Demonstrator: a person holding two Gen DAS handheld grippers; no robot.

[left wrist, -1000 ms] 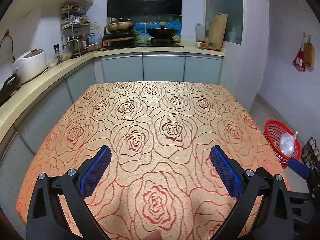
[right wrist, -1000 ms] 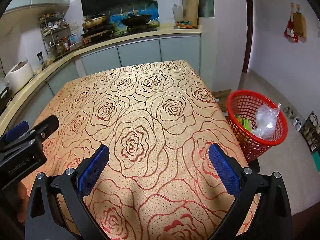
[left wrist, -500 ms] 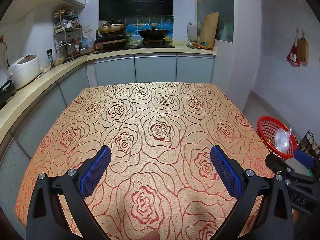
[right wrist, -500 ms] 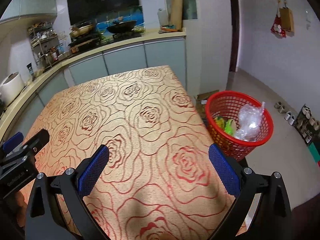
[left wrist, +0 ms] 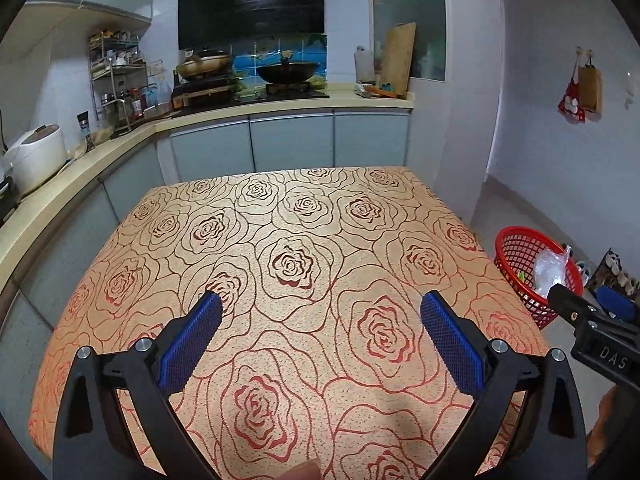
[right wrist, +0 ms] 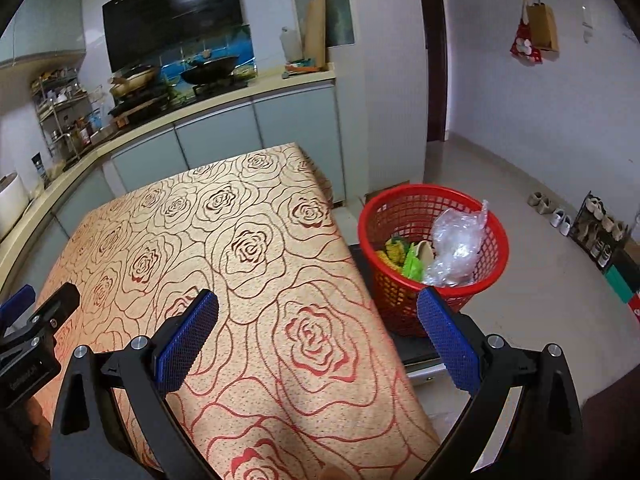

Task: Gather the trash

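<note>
A red mesh basket [right wrist: 404, 216] stands on the floor off the table's right side and holds clear crumpled plastic [right wrist: 458, 240] and green and yellow wrappers [right wrist: 402, 258]. The same basket [left wrist: 516, 252] shows at the right of the left wrist view. My left gripper [left wrist: 320, 312] is open above the near half of the rose-patterned tablecloth [left wrist: 304, 240], nothing between its blue pads. My right gripper [right wrist: 318, 312] is open over the table's right edge, with its right finger [right wrist: 448, 340] in front of the basket. No trash lies on the visible tablecloth.
A kitchen counter [left wrist: 100, 152] with a rice cooker [left wrist: 36, 156], a spice rack and two woks runs behind and left of the table. Shoes and a shoe rack [right wrist: 596, 224] sit on the tiled floor at the far right. A dark low box [right wrist: 416, 346] lies under the basket.
Both grippers have pulled back and risen, so the table looks smaller. The right gripper has swung right, bringing the basket nearer its centre. Both stay open.
</note>
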